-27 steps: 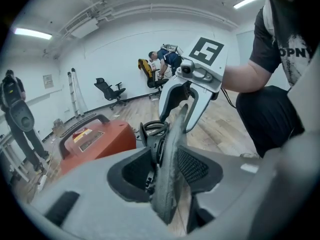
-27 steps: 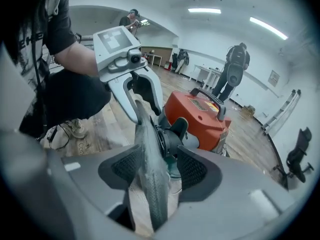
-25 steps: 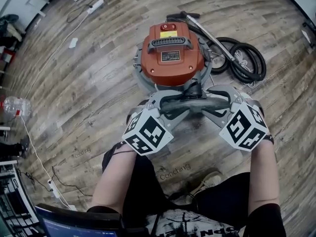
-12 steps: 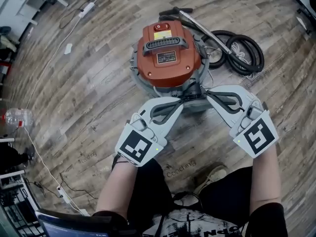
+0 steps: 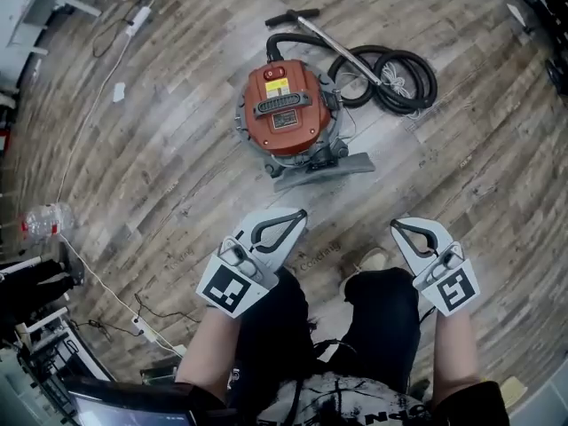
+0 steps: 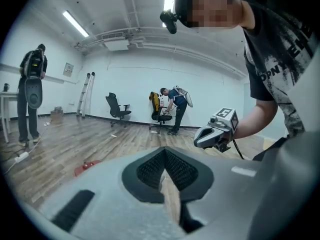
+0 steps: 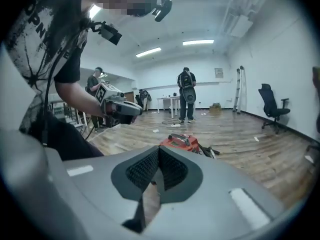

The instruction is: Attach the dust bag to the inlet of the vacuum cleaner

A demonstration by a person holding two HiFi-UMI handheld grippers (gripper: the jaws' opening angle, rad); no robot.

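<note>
The left gripper (image 5: 298, 215) hangs over the person's left knee, its jaws pressed together on nothing. On the floor (image 5: 177, 149) just beside its tip is a printed word that seems to read "Coaching". The vacuum cleaner (image 5: 286, 136) stands on the far side of both tools, roughly between them. Its handle (image 5: 278, 105) runs left to right and its grey front piece (image 5: 324, 167) faces the near side. Its yellow label (image 5: 275, 72) and dark plate (image 5: 284, 120) are too small to read. The inlet cannot be made out, and no dust bag shows as a separate thing. The left tool looks somewhat nearer the vacuum cleaner. The right gripper (image 5: 397, 228) is likewise clamped shut and empty. A coiled hose (image 5: 399, 69) lies at the far right.
</note>
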